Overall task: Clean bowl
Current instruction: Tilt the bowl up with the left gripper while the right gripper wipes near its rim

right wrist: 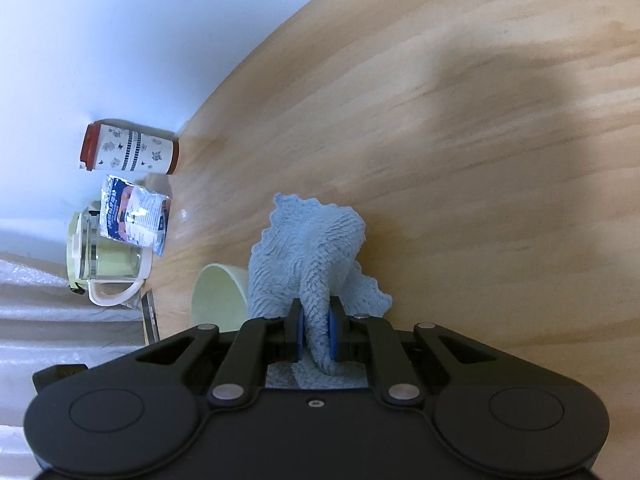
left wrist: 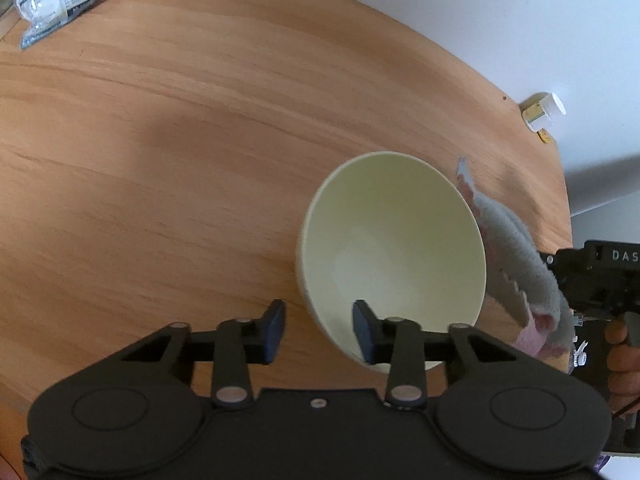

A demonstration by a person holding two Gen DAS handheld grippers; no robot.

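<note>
Black and broad, the left hand-held gripper (left wrist: 319,330) fills the bottom of its own view, its two blue-padded fingers (left wrist: 275,330) spread with one pad outside and one inside the near wall of the pale cream round bowl (left wrist: 390,256); a gap shows on the outer side, so I cannot tell whether the wall is actually gripped. Beneath and ahead of both tools spreads the light wooden tabletop (left wrist: 180,140), the largest thing in sight, running up to a white wall. That bowl sits tilted just ahead of the left hand-held gripper, its opening turned toward the camera, and from the right wrist view it (right wrist: 216,300) lies ahead and to the left, partly behind the cloth.

Pressed together on a fold of the fluffy grey-blue microfibre cloth (right wrist: 308,264), the right hand-held gripper (right wrist: 316,334) pinches it between its blue pads, the rest of the cloth bunching forward over the bowl's rim. Seen from the left wrist, the cloth (left wrist: 516,256) hangs against the bowl's outer right side (a pink underside shows at its lower end), with the right hand-held gripper (left wrist: 600,280) just beyond it.

Far to the right tool's left stand a glass jug with a cream handle (right wrist: 108,268), a flower-patterned tumbler with a red lid (right wrist: 130,152) and a printed plastic sachet (right wrist: 134,220).
</note>
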